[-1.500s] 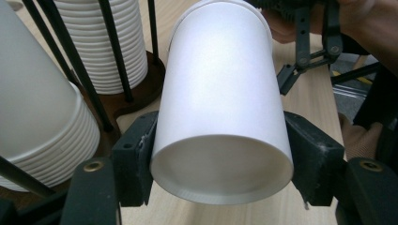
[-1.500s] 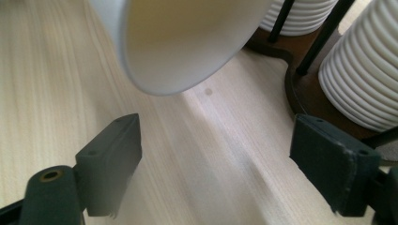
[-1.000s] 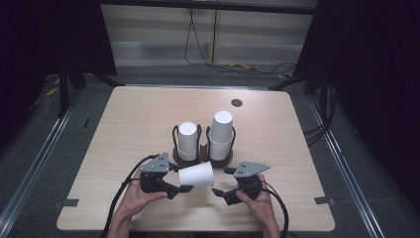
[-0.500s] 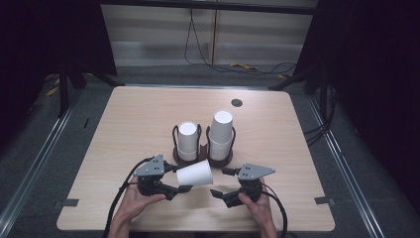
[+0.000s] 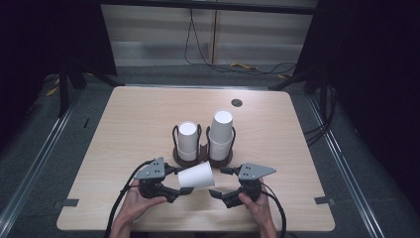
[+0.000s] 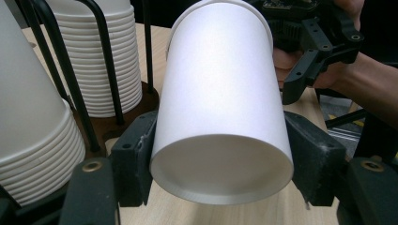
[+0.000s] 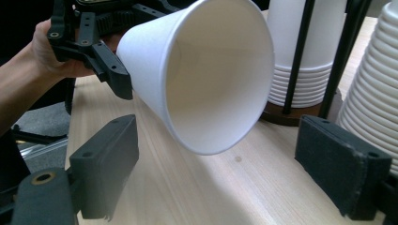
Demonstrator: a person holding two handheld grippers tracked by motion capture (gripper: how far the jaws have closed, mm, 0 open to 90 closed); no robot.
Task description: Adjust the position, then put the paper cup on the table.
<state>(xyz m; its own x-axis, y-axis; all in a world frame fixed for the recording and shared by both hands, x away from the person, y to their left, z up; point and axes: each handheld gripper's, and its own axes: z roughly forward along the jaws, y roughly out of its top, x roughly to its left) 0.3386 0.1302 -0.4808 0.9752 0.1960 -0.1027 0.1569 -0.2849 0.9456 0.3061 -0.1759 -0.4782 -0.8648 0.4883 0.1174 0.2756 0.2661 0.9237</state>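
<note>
High view: at the near edge of a light wooden table [image 5: 124,124], a person's two hands come in from below, each holding a black two-jaw gripper with a grey three-cornered plate on top. The left gripper [image 5: 184,183] is clamped on a white paper cup [image 5: 196,175], which lies on its side in the air just above the table, with its closed base toward the left gripper and its open mouth toward the right one. In the left gripper view, the two black jaws press against both sides of the cup [image 6: 220,117] near its base. The right gripper [image 5: 219,182] sits just beside the cup's mouth with its jaws spread apart and nothing between them; in the right gripper view, the cup's open rim [image 7: 220,75] hangs above and between those jaws without touching them.

Just behind the cup stands a dark brown round-based holder with black wire loops [image 5: 203,157]. It carries two upright stacks of white paper cups: a shorter stack on the left [image 5: 188,140] and a taller stack on the right [image 5: 221,134].

Farther back, near the table's far edge, is a small dark round spot [image 5: 236,103].
</note>
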